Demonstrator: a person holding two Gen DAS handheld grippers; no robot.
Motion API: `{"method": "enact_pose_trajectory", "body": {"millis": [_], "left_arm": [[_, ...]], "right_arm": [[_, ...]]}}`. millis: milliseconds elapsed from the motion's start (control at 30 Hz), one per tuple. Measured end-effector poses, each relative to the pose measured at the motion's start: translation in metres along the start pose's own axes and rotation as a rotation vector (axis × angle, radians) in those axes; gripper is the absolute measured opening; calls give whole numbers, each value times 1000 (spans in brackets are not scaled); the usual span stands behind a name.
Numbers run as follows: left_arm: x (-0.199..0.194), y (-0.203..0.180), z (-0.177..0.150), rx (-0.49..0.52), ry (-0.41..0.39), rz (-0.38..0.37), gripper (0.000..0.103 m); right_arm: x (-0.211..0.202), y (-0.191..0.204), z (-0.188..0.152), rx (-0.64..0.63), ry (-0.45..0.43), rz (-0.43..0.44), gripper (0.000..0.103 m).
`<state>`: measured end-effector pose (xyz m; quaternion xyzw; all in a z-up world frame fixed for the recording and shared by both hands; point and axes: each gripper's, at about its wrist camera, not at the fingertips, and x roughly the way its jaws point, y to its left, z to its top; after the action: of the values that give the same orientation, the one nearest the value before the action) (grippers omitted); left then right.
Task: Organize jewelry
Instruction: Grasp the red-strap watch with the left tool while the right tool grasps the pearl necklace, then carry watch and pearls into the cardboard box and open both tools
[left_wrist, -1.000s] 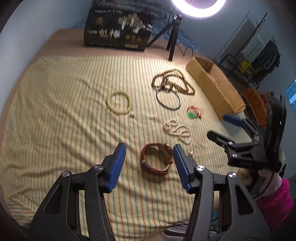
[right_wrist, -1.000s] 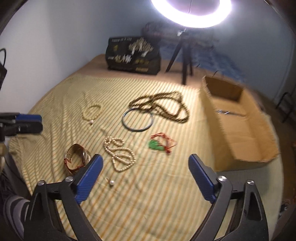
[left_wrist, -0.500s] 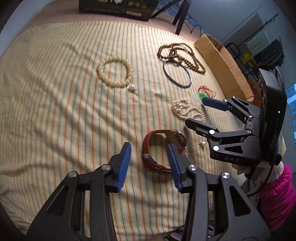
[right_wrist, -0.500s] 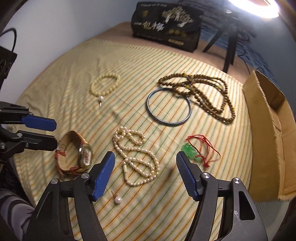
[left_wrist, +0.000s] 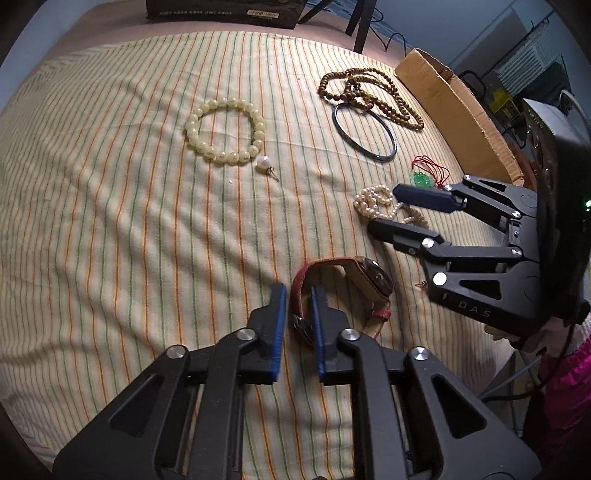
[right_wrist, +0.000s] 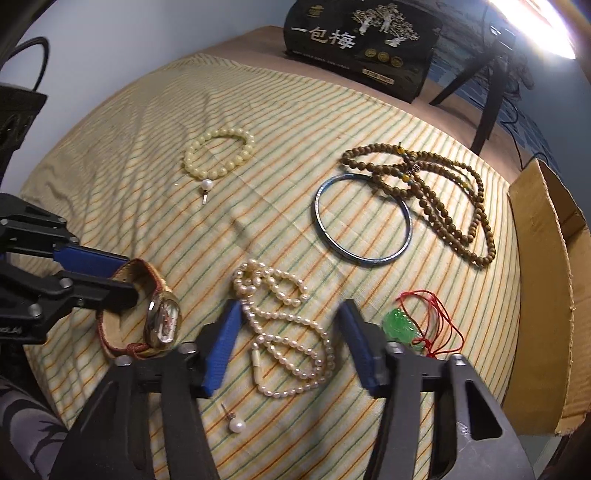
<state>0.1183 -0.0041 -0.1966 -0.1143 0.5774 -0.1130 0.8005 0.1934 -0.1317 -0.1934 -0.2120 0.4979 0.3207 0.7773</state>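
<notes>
Two tools work low over a yellow cloth with thin orange and green stripes (left_wrist: 110, 221), softly creased. The left tool (left_wrist: 297, 291) has just closed and is clamped on the red-brown strap of a wristwatch with a round metal case (left_wrist: 373, 280), which stands on edge near the cloth's near rim. The right tool (right_wrist: 291, 317) has been closing too; its blue ribbed pads stand apart on either side of a coiled strand of small cream pearls (right_wrist: 284, 325), not pressing it. Just right of that lies a green carved pendant on red cord (right_wrist: 402, 326); a loose pearl earring (right_wrist: 236, 424) sits nearer the edge. Farther off are a thin blue-grey bangle (right_wrist: 364, 218), touching long brown wooden beads (right_wrist: 443, 199), and a pale yellow bead bracelet (right_wrist: 218, 155) with open cloth around it. An open brown cardboard box (right_wrist: 546, 280) borders the right side.
</notes>
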Motion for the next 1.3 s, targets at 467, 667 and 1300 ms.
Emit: {"method": "enact_pose_trajectory", "body": {"millis": [467,667,1300], "left_arm": [[-8,-34,16,150,-159,183,3],[-28,-37,18,144,-212,187,4],[-81,-83,43,163,-338,72,3]], "right_arm": [[-22,-2,-5,91,-71,-2,5],[-60,-15,-10,147,-159,-24,5],[-181,-65,-14,256,-417,-109,5]]}}
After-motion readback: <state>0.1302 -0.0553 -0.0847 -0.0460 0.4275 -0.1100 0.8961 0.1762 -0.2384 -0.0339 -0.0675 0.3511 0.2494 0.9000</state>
